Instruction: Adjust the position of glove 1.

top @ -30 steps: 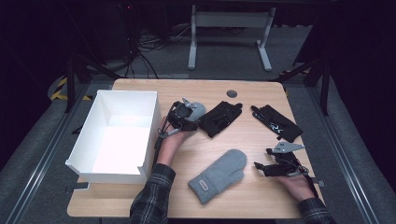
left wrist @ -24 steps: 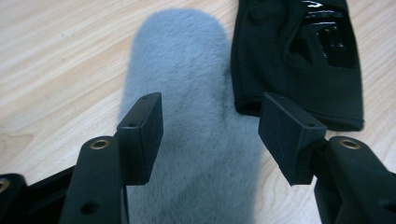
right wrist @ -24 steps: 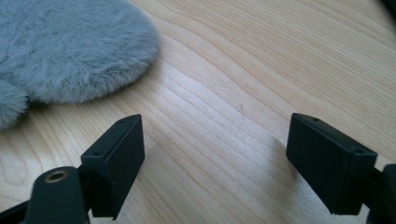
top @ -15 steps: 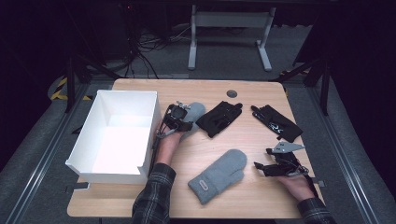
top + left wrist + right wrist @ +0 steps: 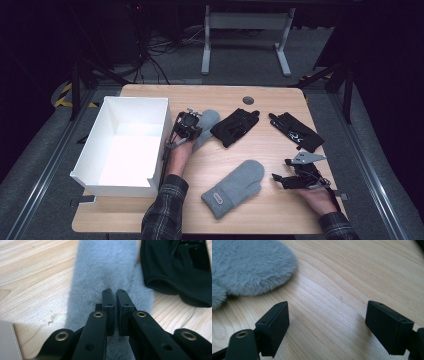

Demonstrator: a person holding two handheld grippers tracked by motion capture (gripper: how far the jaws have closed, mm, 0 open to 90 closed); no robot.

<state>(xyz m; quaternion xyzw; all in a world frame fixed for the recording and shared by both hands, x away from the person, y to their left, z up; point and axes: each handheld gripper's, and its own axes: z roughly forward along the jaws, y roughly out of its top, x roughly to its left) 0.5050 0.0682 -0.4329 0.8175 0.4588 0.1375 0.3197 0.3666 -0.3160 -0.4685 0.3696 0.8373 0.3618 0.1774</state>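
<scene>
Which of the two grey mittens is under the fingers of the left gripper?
The far grey mitten, beside the white box: the left gripper has its fingers nearly closed on its fur. The near grey mitten lies untouched.

We see the box (image 5: 125, 145) at left, two mittens (image 5: 206, 122) (image 5: 235, 187) beside it, gloves (image 5: 235, 126) (image 5: 296, 131) at far right.

Wooden table (image 5: 260, 210) bearing white box (image 5: 90, 170), four gloves
</scene>
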